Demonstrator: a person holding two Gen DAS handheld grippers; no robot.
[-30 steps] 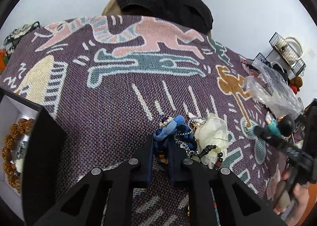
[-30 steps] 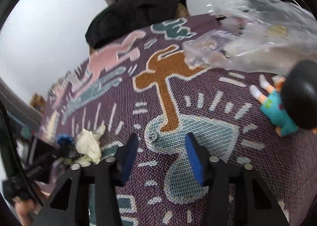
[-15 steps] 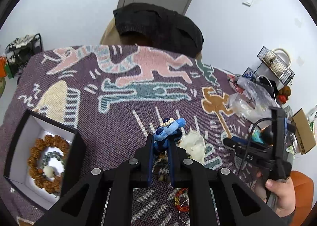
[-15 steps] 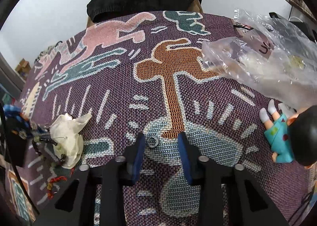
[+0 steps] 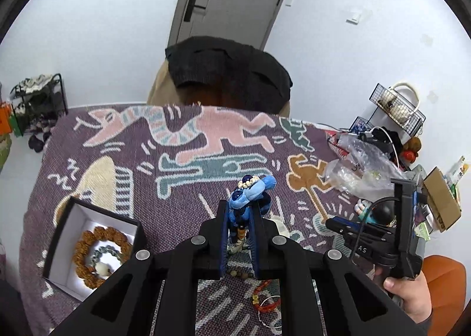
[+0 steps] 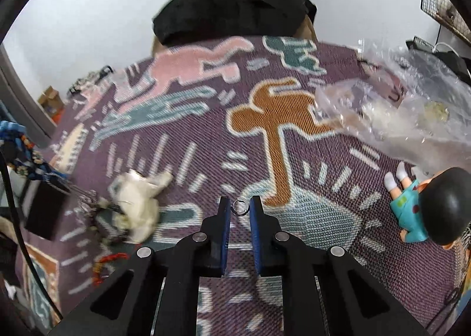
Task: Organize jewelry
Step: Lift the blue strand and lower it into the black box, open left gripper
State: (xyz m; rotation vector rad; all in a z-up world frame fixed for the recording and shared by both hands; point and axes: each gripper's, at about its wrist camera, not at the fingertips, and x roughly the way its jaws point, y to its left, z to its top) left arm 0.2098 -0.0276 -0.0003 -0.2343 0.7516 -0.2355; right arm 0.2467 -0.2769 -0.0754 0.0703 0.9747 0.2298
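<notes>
A purple woven blanket (image 5: 182, 189) with animal figures covers the table. On its left sits an open black box (image 5: 88, 244) holding brown and grey bead bracelets. The left gripper (image 5: 239, 212) is clenched on a blue beaded jewelry bundle (image 5: 250, 191), lifted upright, strands dangling downward. The right gripper (image 6: 240, 208), narrowly parted, brackets a small silver ring (image 6: 240, 206) that appears to lie flat on the blanket; whether the pads touch it is unclear.

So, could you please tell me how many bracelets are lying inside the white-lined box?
2: a brown knobbly bead bracelet rings the white-lined box, and a smaller grey-green bead bracelet sits inside that ring. Others could be hidden behind the near wall.
</notes>
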